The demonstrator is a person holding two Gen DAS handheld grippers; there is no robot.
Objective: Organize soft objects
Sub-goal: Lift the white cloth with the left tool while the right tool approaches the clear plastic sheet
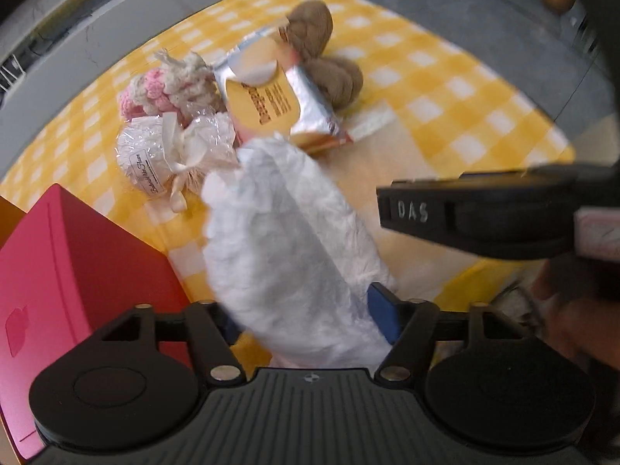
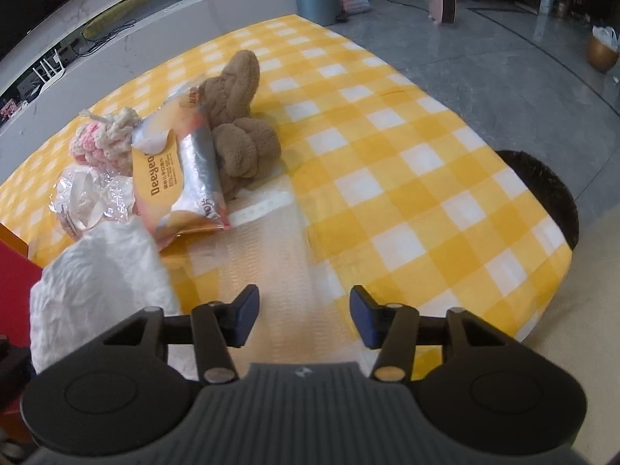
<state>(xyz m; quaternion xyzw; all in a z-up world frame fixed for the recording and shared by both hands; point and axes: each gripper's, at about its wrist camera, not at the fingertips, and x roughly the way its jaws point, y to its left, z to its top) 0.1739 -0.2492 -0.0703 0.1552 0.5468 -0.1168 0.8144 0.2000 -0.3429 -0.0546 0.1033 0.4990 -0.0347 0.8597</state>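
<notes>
A white crinkly soft bundle [image 1: 294, 240] lies blurred between the wide-apart jaws of my left gripper [image 1: 306, 316], and its blue pads do not press on it. The same bundle [image 2: 100, 283] shows at the lower left of the right wrist view. My right gripper [image 2: 304, 317] stands open over the yellow checked cloth [image 2: 407, 193] with nothing between its fingers. Behind lie a brown plush knot [image 2: 240, 116], an orange and silver wipes pack [image 2: 182, 178], a pink and cream crocheted piece [image 2: 100, 135] and a clear-wrapped white item with a ribbon [image 2: 85, 197].
A red box [image 1: 77, 263] stands at the left, beside the white bundle. The black finger [image 1: 445, 213] of the right-hand tool reaches in from the right. The table's edge [image 2: 558, 271] curves along the right, with grey floor and a dark round thing [image 2: 542, 193] beyond.
</notes>
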